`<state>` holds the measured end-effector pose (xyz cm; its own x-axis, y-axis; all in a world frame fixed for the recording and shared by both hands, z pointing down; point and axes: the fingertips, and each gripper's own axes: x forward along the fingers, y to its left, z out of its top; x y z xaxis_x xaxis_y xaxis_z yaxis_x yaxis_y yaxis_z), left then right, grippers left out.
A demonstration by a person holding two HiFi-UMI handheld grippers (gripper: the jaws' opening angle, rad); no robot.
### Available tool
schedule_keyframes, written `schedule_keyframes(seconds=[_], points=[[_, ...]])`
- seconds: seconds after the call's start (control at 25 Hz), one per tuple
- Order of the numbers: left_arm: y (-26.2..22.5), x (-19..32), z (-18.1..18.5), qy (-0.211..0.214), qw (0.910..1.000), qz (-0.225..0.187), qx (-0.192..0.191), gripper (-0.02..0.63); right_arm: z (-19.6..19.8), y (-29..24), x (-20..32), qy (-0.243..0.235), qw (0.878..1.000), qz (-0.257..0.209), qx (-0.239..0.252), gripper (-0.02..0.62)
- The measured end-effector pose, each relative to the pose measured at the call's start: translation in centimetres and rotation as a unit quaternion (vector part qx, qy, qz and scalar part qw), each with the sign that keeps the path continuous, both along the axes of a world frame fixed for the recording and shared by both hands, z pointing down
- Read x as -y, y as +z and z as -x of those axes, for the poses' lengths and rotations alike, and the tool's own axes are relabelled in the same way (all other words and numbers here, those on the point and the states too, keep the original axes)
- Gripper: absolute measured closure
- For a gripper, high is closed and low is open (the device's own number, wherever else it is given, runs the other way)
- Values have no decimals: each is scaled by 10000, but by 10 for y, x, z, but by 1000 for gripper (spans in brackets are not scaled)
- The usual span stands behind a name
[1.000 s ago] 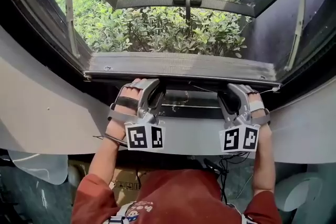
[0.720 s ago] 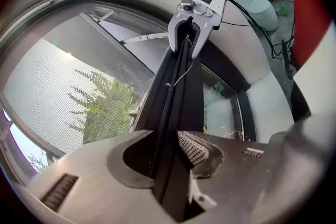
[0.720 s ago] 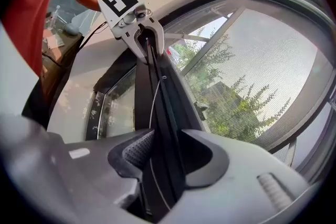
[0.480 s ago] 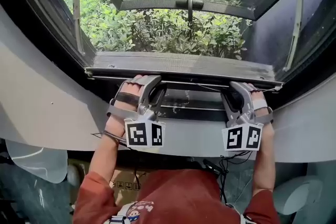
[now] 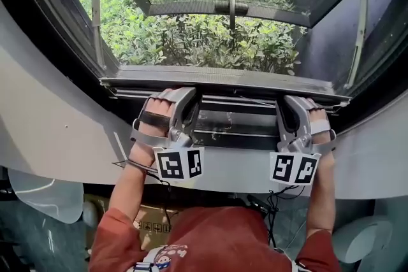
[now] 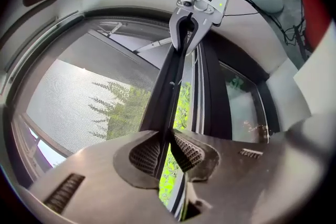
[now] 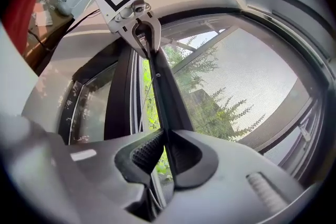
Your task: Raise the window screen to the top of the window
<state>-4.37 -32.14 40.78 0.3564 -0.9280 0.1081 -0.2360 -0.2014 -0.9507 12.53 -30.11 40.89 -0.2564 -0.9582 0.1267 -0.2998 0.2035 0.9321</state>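
1. Pinching the rail (image 5: 223,78) of the window screen (image 6: 79,97) with the left tongs (image 6: 167,150); just closed onto it.
2. Gripping the same rail with the right tongs (image 7: 164,147), well apart from the left; likewise just closed onto it.
3. Holding the rail low in the window, near the sill (image 5: 236,127); bushes (image 5: 204,41) outside.

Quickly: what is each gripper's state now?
Left gripper: just closed on the window screen's dark bottom bar.
Right gripper: just closed on the same bar.
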Motion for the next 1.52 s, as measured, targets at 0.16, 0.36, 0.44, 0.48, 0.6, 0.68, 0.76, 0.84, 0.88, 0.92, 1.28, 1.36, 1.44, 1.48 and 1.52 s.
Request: schedule_keyframes(seconds=[0.16,0.36,0.44,0.48,0.6,0.68,0.76,0.84,0.88,0.92,1.28,1.36,1.44,1.48,1.52], points=[[-11,2,-1,-152,9992,-331,143,546,-1,-8,3,203,9984,-280,-445,546],[-30,2,0,-284,9966,-741,229,568,1,-25,6,427,9949,-587,-698,548],[-38,3,0,-306,9960,-812,221,568,0,-32,7,489,9935,-680,-769,549],[-42,3,0,-326,9955,-852,244,568,0,-36,7,508,9928,-735,-803,549],[-54,4,0,-390,9936,-991,368,569,0,-48,8,544,9904,-914,-883,549],[-62,4,0,-406,9920,-1098,474,569,0,-56,8,562,9886,-1023,-953,549],[-71,5,1,-398,9903,-1206,554,571,1,-65,9,577,9864,-1135,-1036,549],[-83,6,1,-386,9885,-1321,628,573,1,-78,10,596,9840,-1253,-1118,549],[-92,7,2,-384,9875,-1381,663,574,2,-87,11,609,9826,-1315,-1162,549],[-101,8,2,-385,9864,-1437,691,575,2,-96,12,624,9810,-1379,-1211,549],[-143,7,0,-407,9738,-2077,837,575,0,-136,14,693,9692,-1888,-1418,549],[-154,8,0,-424,9715,-2154,893,574,-1,-147,14,700,9666,-1968,-1484,548],[-168,9,-1,-460,9700,-2193,941,574,-1,-162,14,732,9640,-2042,-1535,548],[-176,9,-1,-484,9692,-2214,960,575,-1,-170,15,749,9629,-2083,-1547,548],[-184,9,0,-511,9683,-2242,976,574,-1,-178,15,765,9618,-2123,-1551,548]])
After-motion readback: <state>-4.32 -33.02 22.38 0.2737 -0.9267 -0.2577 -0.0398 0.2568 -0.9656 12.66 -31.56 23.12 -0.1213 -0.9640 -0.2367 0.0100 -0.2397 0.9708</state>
